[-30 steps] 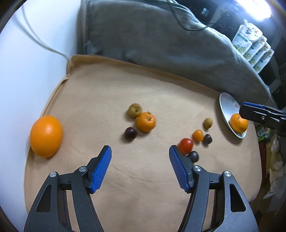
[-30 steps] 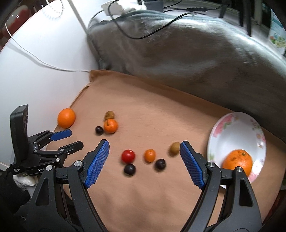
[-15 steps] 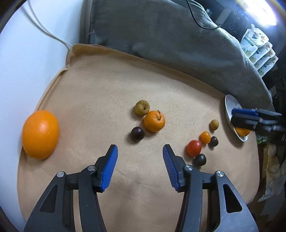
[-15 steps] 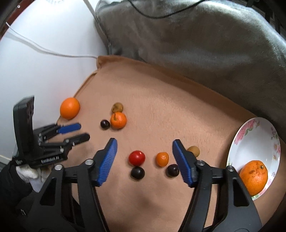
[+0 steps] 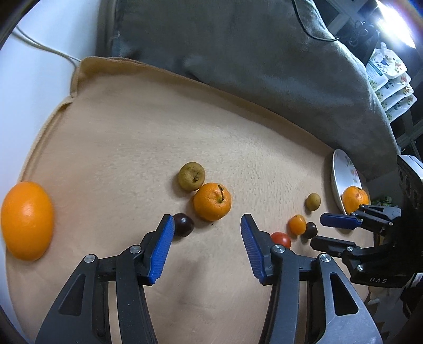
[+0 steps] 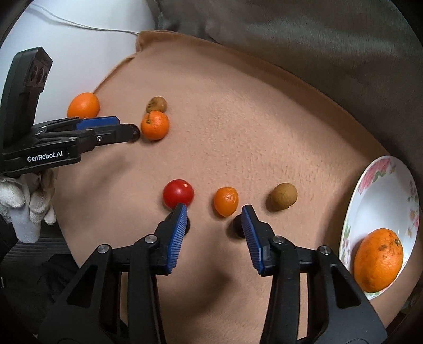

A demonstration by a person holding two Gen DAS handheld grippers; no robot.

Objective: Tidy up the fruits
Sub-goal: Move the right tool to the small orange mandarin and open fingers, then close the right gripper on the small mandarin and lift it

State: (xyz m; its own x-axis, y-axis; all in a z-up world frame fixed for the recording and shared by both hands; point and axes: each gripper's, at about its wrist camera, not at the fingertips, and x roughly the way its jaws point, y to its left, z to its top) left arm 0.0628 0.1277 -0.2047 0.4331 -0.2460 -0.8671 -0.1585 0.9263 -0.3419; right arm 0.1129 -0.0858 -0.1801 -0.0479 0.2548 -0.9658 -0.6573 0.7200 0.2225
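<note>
Fruits lie on a tan blanket (image 5: 127, 137). My left gripper (image 5: 207, 225) is open and empty, just short of a stemmed mandarin (image 5: 212, 201), with a dark plum (image 5: 183, 225) by its left finger and a brown-green fruit (image 5: 191, 176) behind. My right gripper (image 6: 213, 211) is open and empty, just short of a small orange fruit (image 6: 226, 201), with a red tomato (image 6: 178, 194) to its left and a brown fruit (image 6: 283, 197) to its right. Two dark fruits sit partly hidden behind its fingers. A floral plate (image 6: 380, 185) holds an orange (image 6: 378, 259).
A large orange (image 5: 26, 221) lies at the blanket's left edge. A grey blanket (image 5: 251, 47) is heaped behind. White surface and a cable (image 6: 79, 23) lie to the left. Stacked packets (image 5: 391, 76) stand at the far right.
Both grippers have moved forward and down toward the fruits. The left now frames the mandarin; the right has come close to the small orange fruit. Both jaws have narrowed but stay open.
</note>
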